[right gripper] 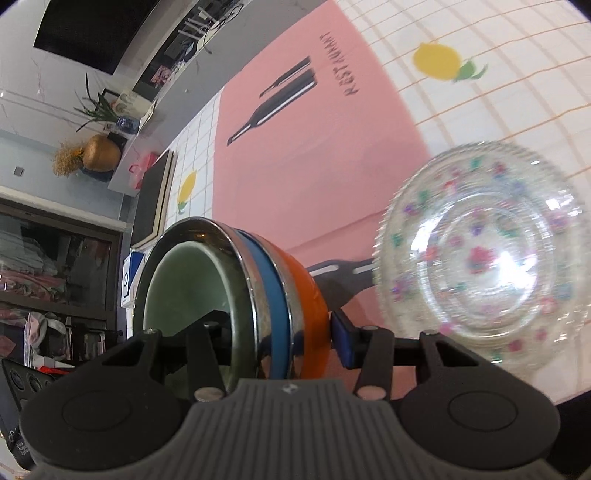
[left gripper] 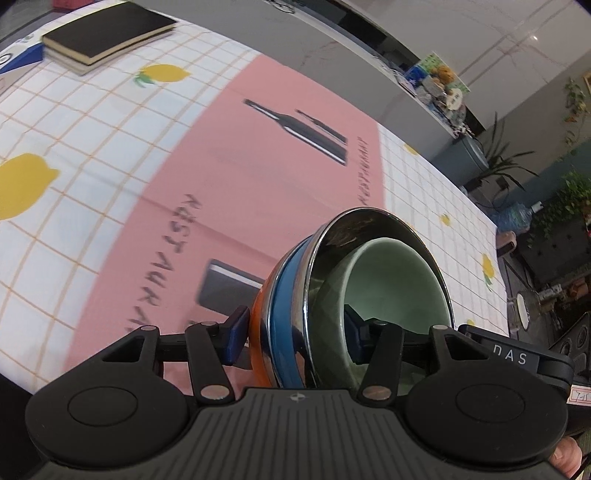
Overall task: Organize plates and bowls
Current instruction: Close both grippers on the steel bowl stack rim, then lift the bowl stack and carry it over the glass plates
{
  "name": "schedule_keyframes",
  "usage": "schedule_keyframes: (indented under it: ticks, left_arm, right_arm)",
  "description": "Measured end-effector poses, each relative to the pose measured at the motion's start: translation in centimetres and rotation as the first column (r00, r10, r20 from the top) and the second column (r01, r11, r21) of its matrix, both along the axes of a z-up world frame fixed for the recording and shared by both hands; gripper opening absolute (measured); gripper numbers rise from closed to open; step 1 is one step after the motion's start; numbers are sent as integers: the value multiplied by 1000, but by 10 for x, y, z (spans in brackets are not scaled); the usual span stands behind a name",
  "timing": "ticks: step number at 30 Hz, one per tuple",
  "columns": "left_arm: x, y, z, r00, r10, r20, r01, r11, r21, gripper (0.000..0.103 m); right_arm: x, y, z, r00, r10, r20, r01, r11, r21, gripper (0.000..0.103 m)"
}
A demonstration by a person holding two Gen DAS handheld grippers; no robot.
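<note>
A nested stack of bowls hangs tilted above the table: an orange bowl (left gripper: pixel 258 325) outermost, then a blue bowl (left gripper: pixel 284 295), a steel bowl (left gripper: pixel 369 225) and a pale green ceramic bowl (left gripper: pixel 395 280) inside. My left gripper (left gripper: pixel 295 334) is shut on one side of the stack's wall, one pad outside on the orange bowl and one inside the green bowl. My right gripper (right gripper: pixel 277 336) clamps the opposite side of the same stack (right gripper: pixel 273 280) in the same way. A clear glass plate (right gripper: pixel 480 254) with coloured flowers lies on the table to the right, blurred.
A pink placemat (left gripper: pixel 229 177) printed with bottles lies on the lemon-patterned tablecloth (left gripper: pixel 74 147). A black book (left gripper: pixel 107 33) sits at the far left corner, also seen as the black book (right gripper: pixel 151 199). Beside it stands a blue-and-white box (right gripper: pixel 129 273). Potted plants (left gripper: pixel 561 206) stand beyond the table's edge.
</note>
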State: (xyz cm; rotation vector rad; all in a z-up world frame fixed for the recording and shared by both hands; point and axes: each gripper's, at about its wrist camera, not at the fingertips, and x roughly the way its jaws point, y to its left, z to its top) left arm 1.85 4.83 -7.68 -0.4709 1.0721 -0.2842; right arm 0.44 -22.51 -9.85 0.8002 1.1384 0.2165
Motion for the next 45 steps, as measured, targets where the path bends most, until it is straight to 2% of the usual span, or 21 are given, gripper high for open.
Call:
schedule_keyframes:
  ticks: [8, 15, 33, 45]
  left_arm:
    - [4, -50, 4, 998, -68, 8, 68, 997, -36, 59]
    - [9, -85, -3, 994, -107, -7, 106, 993, -45, 59]
    - [17, -117, -26, 990, -121, -70, 118, 992, -46, 59]
    - [14, -121, -23, 989, -136, -53, 135, 991, -20, 59]
  right_arm:
    - [-12, -54, 15, 998, -65, 15, 65, 997, -33, 47]
    - [-18, -90, 13, 995, -101, 0, 101, 994, -48, 47]
    - [-18, -119, -7, 992, -116, -41, 113, 992, -62, 46]
    - [-22, -121, -9, 993, -113, -19, 112, 993, -48, 48]
